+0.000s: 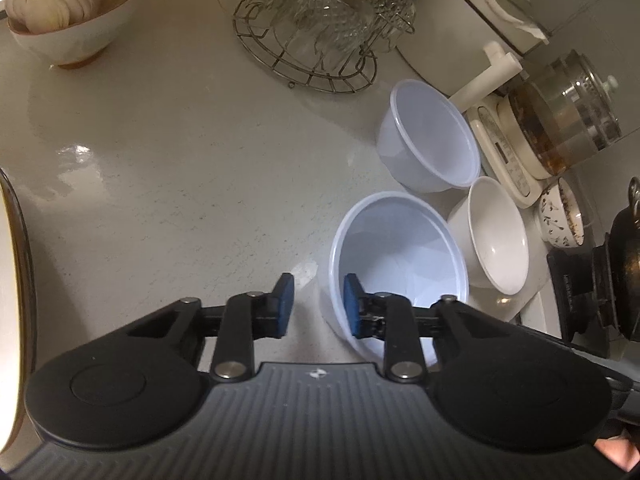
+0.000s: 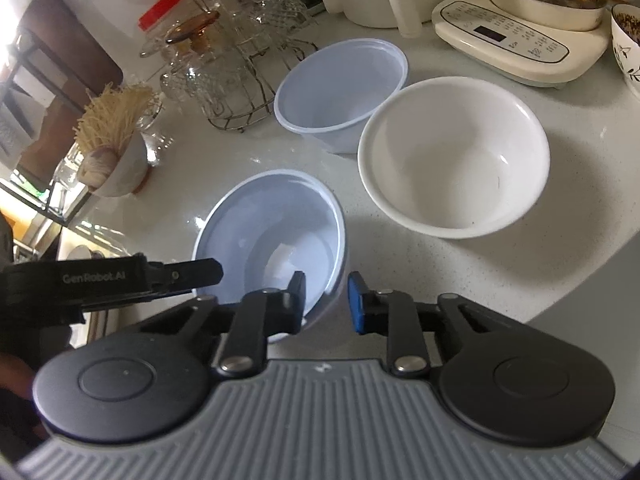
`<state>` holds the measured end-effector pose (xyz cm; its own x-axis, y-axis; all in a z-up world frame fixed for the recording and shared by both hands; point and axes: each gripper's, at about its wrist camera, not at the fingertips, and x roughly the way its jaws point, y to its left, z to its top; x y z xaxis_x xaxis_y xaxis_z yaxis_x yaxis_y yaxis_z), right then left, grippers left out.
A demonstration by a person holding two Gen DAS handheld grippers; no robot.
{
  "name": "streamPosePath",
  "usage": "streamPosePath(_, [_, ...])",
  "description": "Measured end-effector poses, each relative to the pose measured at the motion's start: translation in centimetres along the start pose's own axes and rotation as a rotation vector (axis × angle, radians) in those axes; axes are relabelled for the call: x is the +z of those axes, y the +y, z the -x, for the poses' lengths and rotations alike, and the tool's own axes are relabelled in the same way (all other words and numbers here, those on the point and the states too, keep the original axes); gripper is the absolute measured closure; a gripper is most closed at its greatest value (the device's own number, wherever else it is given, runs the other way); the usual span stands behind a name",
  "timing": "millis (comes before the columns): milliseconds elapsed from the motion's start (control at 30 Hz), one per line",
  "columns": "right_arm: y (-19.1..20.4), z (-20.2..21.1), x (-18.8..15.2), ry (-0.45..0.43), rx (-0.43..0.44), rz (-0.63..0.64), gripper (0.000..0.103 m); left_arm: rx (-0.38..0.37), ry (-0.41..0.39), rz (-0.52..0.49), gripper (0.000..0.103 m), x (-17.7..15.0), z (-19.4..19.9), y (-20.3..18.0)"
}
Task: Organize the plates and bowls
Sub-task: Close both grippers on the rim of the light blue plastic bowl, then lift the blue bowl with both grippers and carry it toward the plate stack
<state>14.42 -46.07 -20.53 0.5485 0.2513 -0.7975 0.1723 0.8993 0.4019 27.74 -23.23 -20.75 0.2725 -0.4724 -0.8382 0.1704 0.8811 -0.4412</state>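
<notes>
Left gripper (image 1: pixel 318 306) open, straddling the near rim of the nearest pale blue plastic bowl (image 1: pixel 400 248): one blue pad inside the bowl, the other outside over the speckled countertop (image 1: pixel 160 160), neither pressed to the wall

Right gripper (image 2: pixel 326 304) likewise parted across the opposite side of that same bowl (image 2: pixel 272 224), one finger inside, one outside; left gripper (image 2: pixel 180 276) seen from the side here, reaching over the rim

Second blue plastic bowl (image 2: pixel 340 80) behind, touching a white ceramic bowl (image 2: pixel 452 156), both upright on the counter

Only in the left view: black stove and pot (image 1: pixel 616 272) at the right edge, garlic bowl (image 1: pixel 60 12) seen from above

Only in the right view: kettle base control panel (image 2: pixel 516 36) facing the lens, red-lidded jar (image 2: pixel 162 8) behind the wire rack of glass cups (image 2: pixel 236 60)
</notes>
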Motion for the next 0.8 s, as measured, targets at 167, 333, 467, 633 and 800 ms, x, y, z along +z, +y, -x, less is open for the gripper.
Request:
streamPosePath(167, [0.5, -0.3, 0.2, 0.000, -0.007, 0.016, 0.089, -0.020, 0.003, -0.004, 0.091, -0.2, 0.0, -0.1])
streamPosePath(333, [1.2, 0.3, 0.5, -0.016, -0.009, 0.025, 0.092, -0.032, -0.014, -0.006, 0.092, -0.1, 1.1, 0.1])
streamPosePath(467, [2.4, 1.1, 0.9, -0.028, 0.000, 0.047, 0.092, -0.028, -0.041, -0.011, 0.092, -0.2, 2.6, 0.2])
streamPosePath(633, [4.3, 1.8, 1.6, -0.033, 0.027, 0.099, 0.092, -0.004, -0.087, 0.002, 0.092, -0.2, 5.0, 0.6])
streamPosePath(800, [6.1, 1.8, 2.3, -0.030, 0.058, 0.133, 0.092, 0.011, -0.125, 0.039, 0.092, -0.4, 6.8, 1.4])
